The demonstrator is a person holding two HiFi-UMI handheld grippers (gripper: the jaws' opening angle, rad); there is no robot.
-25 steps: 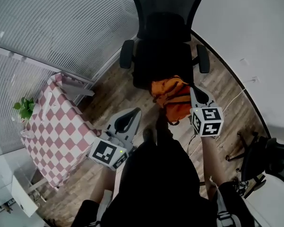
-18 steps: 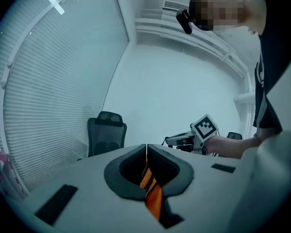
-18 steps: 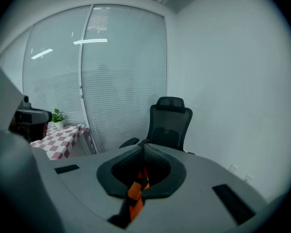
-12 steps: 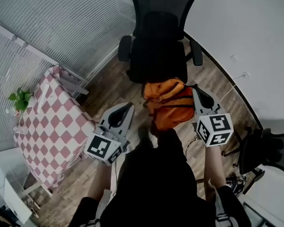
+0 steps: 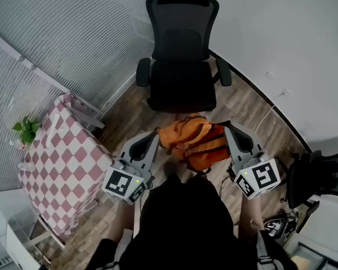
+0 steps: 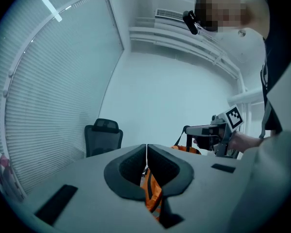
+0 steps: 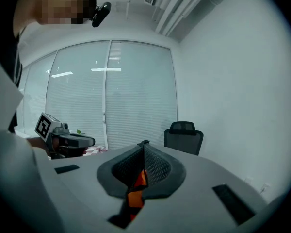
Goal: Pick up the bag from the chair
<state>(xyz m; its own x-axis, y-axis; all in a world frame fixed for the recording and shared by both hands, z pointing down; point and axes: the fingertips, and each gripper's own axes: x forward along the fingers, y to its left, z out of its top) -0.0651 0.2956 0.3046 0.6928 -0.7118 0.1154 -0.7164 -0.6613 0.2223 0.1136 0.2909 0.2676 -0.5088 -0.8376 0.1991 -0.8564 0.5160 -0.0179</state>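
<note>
Orange backpack [image 5: 192,144]: held clear of the black office chair [image 5: 179,66], in front of its seat, slung between both grippers. Left gripper [image 5: 156,132]: jaws clamped on orange fabric. Right gripper [image 5: 226,127]: jaws clamped on the backpack's opposite side

By the window stands a small counter under a pink-and-white checked cloth [image 5: 62,156], with a little green leafy plant [image 5: 27,129] at its far corner. Pale horizontal slatted blinds [image 5: 73,32] cover the glass behind it from top to floor. The floor is grey-brown wooden planking [image 5: 245,103], and it meets a plain white wall [image 5: 287,38] along a dark skirting line. A thin white cable [image 5: 267,110] trails over the planks near that wall. A second black office seat [image 5: 321,176] stands at the right edge. Overhead runs a long white slatted ceiling vent [image 6: 172,14].
</note>
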